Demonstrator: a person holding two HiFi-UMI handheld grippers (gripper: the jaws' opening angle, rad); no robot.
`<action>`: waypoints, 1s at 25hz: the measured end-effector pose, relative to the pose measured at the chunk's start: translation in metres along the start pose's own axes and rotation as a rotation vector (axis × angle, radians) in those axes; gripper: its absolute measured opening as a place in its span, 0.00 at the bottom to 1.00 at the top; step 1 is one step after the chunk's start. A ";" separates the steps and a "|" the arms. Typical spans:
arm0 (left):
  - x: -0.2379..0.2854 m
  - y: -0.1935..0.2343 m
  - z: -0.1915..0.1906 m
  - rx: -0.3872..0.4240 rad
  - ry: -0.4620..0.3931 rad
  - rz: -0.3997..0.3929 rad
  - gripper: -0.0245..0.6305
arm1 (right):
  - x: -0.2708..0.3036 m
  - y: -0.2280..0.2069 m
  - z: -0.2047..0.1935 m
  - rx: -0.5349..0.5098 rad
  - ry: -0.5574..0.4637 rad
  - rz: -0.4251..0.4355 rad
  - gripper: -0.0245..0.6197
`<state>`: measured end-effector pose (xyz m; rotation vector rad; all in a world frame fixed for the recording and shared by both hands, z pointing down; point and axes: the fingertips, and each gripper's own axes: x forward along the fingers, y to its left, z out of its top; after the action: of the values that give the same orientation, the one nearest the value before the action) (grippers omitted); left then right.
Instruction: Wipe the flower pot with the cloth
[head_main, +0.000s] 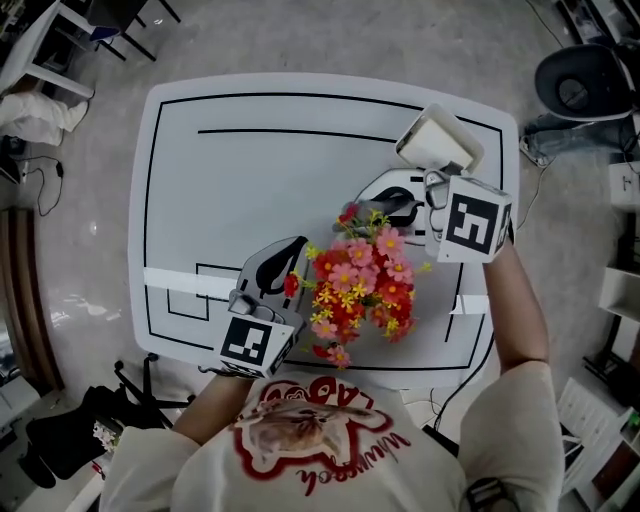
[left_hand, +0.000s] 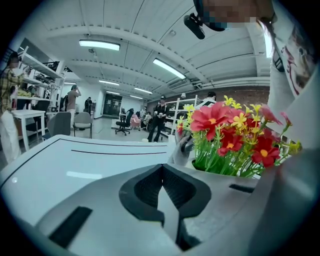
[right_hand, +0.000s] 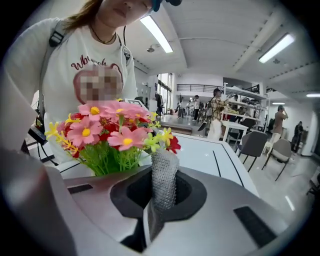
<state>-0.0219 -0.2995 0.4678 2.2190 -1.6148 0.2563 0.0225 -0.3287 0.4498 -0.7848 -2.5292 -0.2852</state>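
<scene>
White tabletop (head_main: 250, 170) marked with black lines fills the head view, seen from steeply above. Near its front edge stands a bunch of pink, red and yellow flowers (head_main: 355, 285). From above, the blooms hide the flower pot under them. In the left gripper view a pale stretch of the flower pot (left_hand: 219, 173) shows just beneath the green stems.

A person in a white printed shirt holds a pair of tongs in each hand, one on each side of the flowers. The left tongs (head_main: 298, 245) sit at the flowers' left, close beside the blooms, pointing away from the person. Their two tips are pressed together with nothing between them.

The right tongs (head_main: 385, 207) come in from the flowers' far right and point toward them. They are clenched on a strip of grey mesh cloth (right_hand: 164, 175), which stands up out of the tips. The cloth's upper end is right by the nearest blooms. Whether it touches the pot cannot be made out.

Behind the tabletop, the gripper views show a large bright room with ceiling lights, shelves, chairs and several people standing far off.
</scene>
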 end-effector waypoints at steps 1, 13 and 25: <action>0.001 0.001 -0.001 -0.001 0.002 0.000 0.04 | 0.002 0.001 -0.003 0.004 0.023 0.014 0.08; -0.001 0.000 0.004 0.012 -0.004 -0.023 0.04 | 0.007 0.013 -0.014 0.011 0.113 0.050 0.08; -0.019 -0.003 0.008 0.049 -0.021 -0.024 0.04 | -0.013 0.029 -0.017 0.103 0.063 -0.093 0.08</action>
<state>-0.0257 -0.2856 0.4532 2.2839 -1.6079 0.2690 0.0550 -0.3167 0.4601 -0.6100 -2.5027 -0.2047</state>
